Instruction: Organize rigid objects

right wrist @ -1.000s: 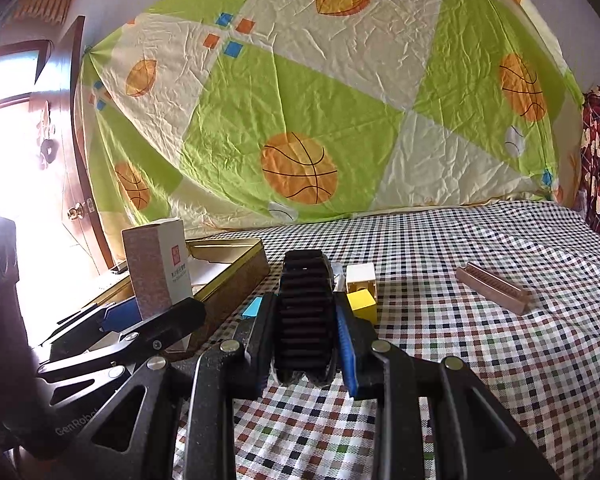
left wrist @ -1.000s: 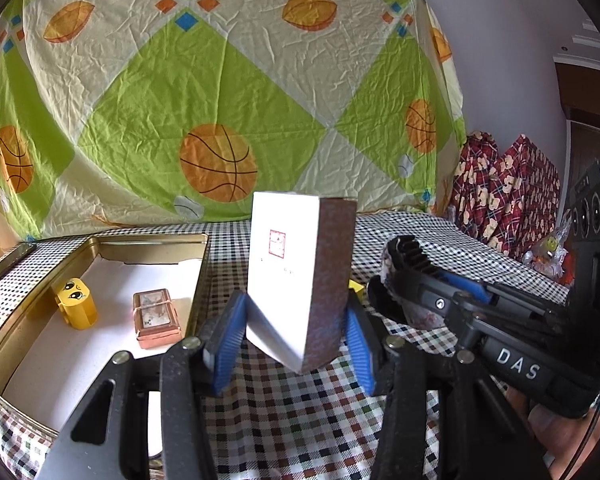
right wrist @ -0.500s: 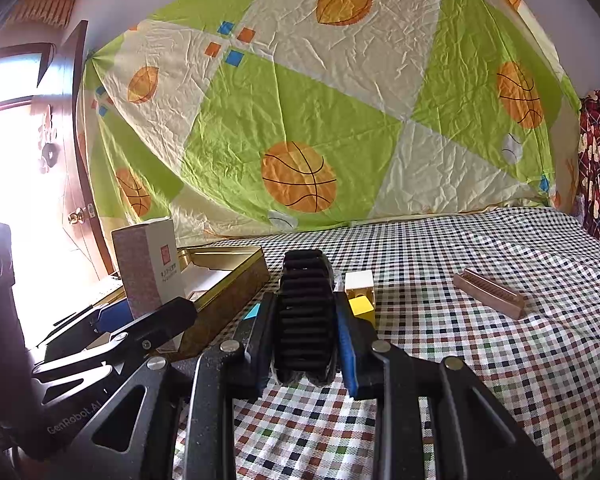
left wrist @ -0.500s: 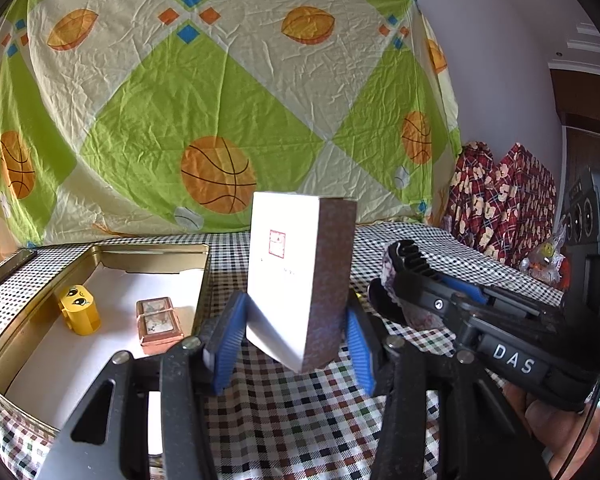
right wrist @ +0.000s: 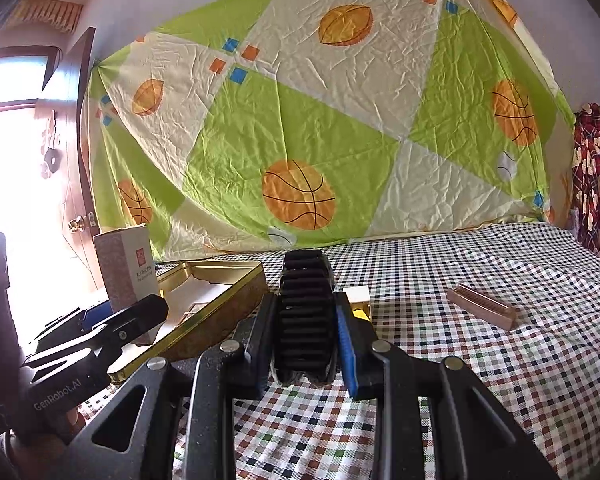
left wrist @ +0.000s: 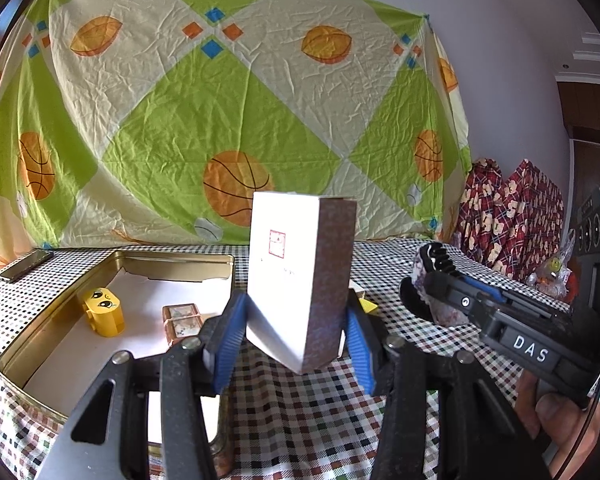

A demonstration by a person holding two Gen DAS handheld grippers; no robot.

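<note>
Over the last second little had changed in the grips: the box [left wrist: 300,284] was still pinched between the blue pads of the left claw [left wrist: 296,334], and the black ridged piece [right wrist: 306,320] was still clamped in the right claw [right wrist: 306,340]. What had altered was the framing. In the left wrist view the cloth backdrop [left wrist: 220,120] had slid lower and more of the ceiling was shown, so the left claw appeared to have been raised or tilted up slightly. The box was carried clear of the checked table [left wrist: 300,412], tilted with one lower corner pointing down, just to the right of the gold tin [left wrist: 32,336].

Inside the tin, a yellow toy [left wrist: 102,312] and a small brown packet [left wrist: 182,320] were seen lying on the white lining, the toy to the left and the packet near the right wall. From the right wrist view, a white and yellow block [right wrist: 358,300] was seen on the table just beyond the right claw, and a pink bar [right wrist: 482,306] lay well apart at the far right.

It was judged that both pieces had been lifted and were being taken toward the tin, with neither yet set down. The box was likely the next to be lowered, and enough free lining seemed to be left near the front.
</note>
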